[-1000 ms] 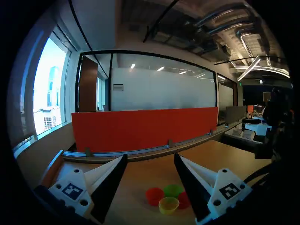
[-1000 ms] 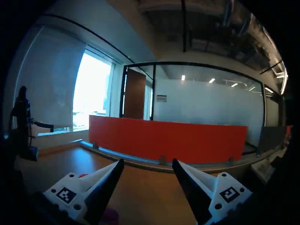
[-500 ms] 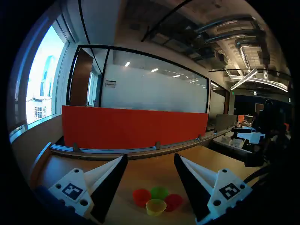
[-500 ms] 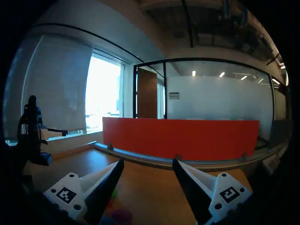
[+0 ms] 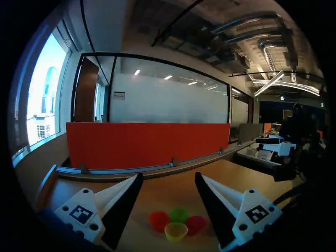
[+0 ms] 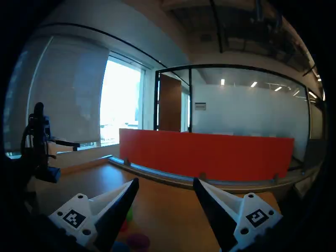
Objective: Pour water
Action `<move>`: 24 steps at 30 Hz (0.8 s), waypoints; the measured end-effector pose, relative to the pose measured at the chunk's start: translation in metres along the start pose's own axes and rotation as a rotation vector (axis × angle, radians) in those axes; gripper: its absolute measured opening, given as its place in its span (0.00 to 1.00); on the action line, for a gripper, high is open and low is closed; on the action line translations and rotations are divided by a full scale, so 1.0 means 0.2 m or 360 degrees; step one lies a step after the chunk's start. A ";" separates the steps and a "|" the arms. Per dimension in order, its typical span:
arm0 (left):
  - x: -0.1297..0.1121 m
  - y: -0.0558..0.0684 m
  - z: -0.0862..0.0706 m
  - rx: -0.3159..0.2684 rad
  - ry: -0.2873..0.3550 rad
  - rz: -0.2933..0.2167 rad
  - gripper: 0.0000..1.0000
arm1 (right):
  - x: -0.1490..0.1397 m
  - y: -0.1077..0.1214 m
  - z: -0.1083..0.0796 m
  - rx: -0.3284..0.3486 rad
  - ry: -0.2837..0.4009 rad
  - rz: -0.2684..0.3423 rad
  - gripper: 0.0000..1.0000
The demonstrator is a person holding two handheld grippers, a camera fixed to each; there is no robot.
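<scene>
Wide open and empty, left gripper [image 5: 168, 174] and right gripper [image 6: 165, 179] raised over the tabletop [image 5: 235, 172] — seemingly poised to pick. Near, below the left, cups [image 5: 176, 220] clustered tight — probably grouped for pouring.

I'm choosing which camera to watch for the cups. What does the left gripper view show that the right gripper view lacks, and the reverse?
Left gripper view: four cups fully in sight, an orange cup, green cup, red cup and yellow cup, clustered ahead of the open left tongs, plus cluttered desks. Right gripper view: a purple cup at the bottom edge and a drawn blind. Shared: the wooden table, orange partition, frosted glass wall; the right tongs are open too.
</scene>
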State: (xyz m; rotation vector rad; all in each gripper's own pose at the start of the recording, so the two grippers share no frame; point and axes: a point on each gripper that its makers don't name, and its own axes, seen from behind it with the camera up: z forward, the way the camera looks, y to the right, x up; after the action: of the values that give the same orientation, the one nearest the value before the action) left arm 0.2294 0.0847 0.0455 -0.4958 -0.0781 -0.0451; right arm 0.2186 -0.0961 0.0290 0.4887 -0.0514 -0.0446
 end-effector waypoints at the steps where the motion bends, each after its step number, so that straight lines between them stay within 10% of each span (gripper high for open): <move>1: 0.00 0.00 0.00 -0.0004 -0.0002 0.0004 0.91 | 0.00 -0.01 0.00 0.0006 -0.0005 -0.0004 1.00; 24: -0.09 0.09 0.03 -0.0197 -0.0118 0.0131 0.91 | -0.12 -0.13 -0.02 0.0239 -0.0194 -0.0083 1.00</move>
State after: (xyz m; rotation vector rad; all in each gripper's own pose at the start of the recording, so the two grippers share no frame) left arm 0.2116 0.1037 0.0403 -0.6241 -0.1283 0.0492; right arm 0.1941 -0.1154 0.0126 0.6373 -0.1624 -0.1225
